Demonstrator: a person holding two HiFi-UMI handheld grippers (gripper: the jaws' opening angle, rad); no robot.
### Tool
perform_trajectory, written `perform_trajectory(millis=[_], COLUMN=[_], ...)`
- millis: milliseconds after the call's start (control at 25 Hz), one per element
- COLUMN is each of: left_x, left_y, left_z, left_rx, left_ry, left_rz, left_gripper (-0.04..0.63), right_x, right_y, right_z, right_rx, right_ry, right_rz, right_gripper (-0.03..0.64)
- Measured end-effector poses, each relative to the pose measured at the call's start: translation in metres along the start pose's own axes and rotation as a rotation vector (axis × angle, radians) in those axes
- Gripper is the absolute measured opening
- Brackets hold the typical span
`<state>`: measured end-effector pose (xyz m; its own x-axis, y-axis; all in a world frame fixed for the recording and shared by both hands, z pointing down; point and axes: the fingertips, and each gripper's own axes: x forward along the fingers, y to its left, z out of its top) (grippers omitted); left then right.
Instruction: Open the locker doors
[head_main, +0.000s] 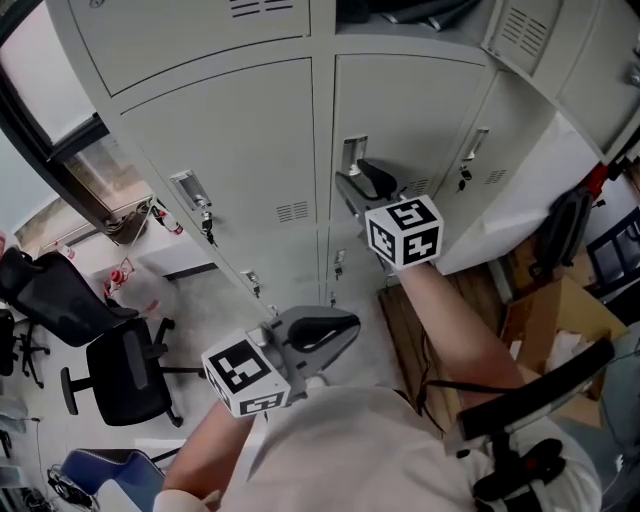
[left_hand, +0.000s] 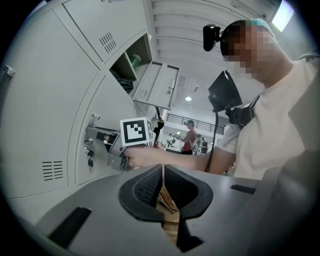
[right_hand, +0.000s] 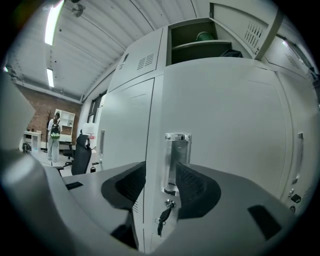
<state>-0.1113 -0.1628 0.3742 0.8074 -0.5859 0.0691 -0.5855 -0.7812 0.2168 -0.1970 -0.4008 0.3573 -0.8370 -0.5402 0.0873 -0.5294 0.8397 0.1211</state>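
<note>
Here, right tool (right_hand: 160, 183) straddles one door handle (right_hand: 177, 160).

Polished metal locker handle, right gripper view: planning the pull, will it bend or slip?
Probably rigid: the polished metal locker handle looks like thick plate fixed to the grey door. Its glossy face may be slippery.

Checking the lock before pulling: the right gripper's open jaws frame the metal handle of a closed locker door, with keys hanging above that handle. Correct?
Not quite. The right gripper view shows the keys hanging below the handle, not above it. The rest holds: the right gripper, jaws open, frames that handle on the closed locker door.
</note>
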Motion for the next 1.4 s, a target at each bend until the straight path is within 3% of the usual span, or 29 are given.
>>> perform_trajectory(millis=[560, 1120, 1400], left_x=[-0.045, -0.049, -0.043], left_y=[0.02, 0.02, 0.01], left_z=[-0.009, -0.005, -0.007], left_rx=[-0.031, -0.03, -0.026], left_ry=[0.002, -0.01, 0.003], left_rz=[-0.038, -0.063, -0.089], left_gripper=[0.014, 0.014, 0.014], right_x=[0.033, 0.014, -0.016], right_y=[-0.007, -0.001, 0.005], right_z=[0.007, 0.006, 0.003], right_rx=[0.014, 0.062, 0.034], right_ry=[0.001, -0.015, -0.008], right_rz=[-0.136, -0.126, -0.174], right_gripper=[0.139, 0.104, 0.103])
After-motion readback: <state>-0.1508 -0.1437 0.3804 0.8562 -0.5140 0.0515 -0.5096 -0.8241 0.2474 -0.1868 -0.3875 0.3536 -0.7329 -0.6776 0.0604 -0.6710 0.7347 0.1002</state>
